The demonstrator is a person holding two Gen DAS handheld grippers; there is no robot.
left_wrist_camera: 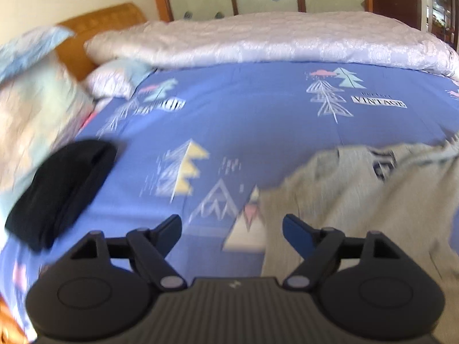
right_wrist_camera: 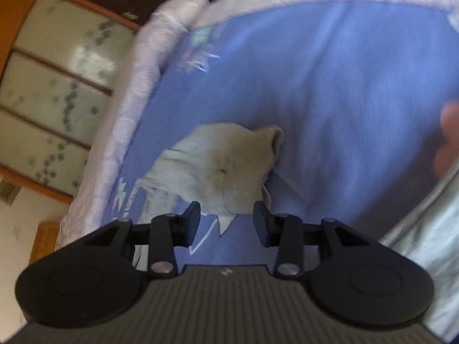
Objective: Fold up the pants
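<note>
Here we note two blurred wrist views over a bed with a blue printed sheet (left_wrist_camera: 229, 109).

Left wrist view: the left gripper (left_wrist_camera: 232, 226) sits at the bottom centre, its fingers (left_wrist_camera: 169, 229) spread wide with only the sheet showing between them. Nothing is held. The grey pants (left_wrist_camera: 358, 200) lie crumpled on the sheet at the lower right of the frame; the right-hand finger overlaps their near edge in the picture, but we cannot tell whether it touches the cloth. A dark blue marking shows on the fabric toward the right. A folded black garment (left_wrist_camera: 60, 192) lies on the sheet at the left, well apart from the pants. A pale quilt (left_wrist_camera: 272, 40) runs across the upper part of the frame, pillows (left_wrist_camera: 37, 106) at the left edge, and a wooden headboard (left_wrist_camera: 94, 28) at the upper left.

Right wrist view: the right gripper (right_wrist_camera: 226, 223) at the bottom centre has its fingers (right_wrist_camera: 190, 226) moderately apart, empty. The pants (right_wrist_camera: 218, 166) lie bunched on the sheet just beyond the fingertips, at mid-frame. At the right edge we see a blurred, skin-coloured shape (right_wrist_camera: 450, 140), too smeared to identify.
</note>
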